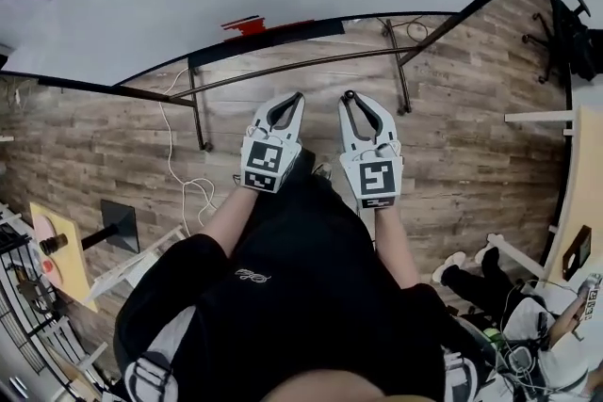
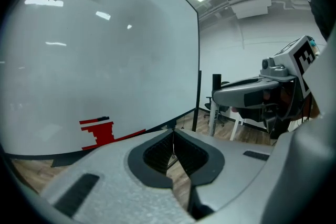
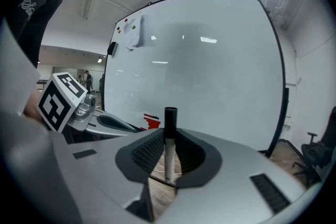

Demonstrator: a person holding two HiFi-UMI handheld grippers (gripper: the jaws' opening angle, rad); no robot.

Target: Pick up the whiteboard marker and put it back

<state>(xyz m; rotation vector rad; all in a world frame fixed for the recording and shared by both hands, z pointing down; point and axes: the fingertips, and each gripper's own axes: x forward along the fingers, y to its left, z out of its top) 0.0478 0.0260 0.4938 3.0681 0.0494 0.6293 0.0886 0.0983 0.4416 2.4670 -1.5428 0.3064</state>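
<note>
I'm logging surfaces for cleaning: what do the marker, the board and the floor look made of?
The marker looks plastic: smooth white barrel, black cap. The board is a glossy white sheet, lights reflecting in it; its core is unclear. The floor shows matte wood-grain planks, wood or laminate.

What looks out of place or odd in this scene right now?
Nothing looks damaged or spilled. Only the whiteboard marker is not put away: it stands upright, clamped in the right gripper, in front of the whiteboard. The left gripper is shut on nothing.
</note>
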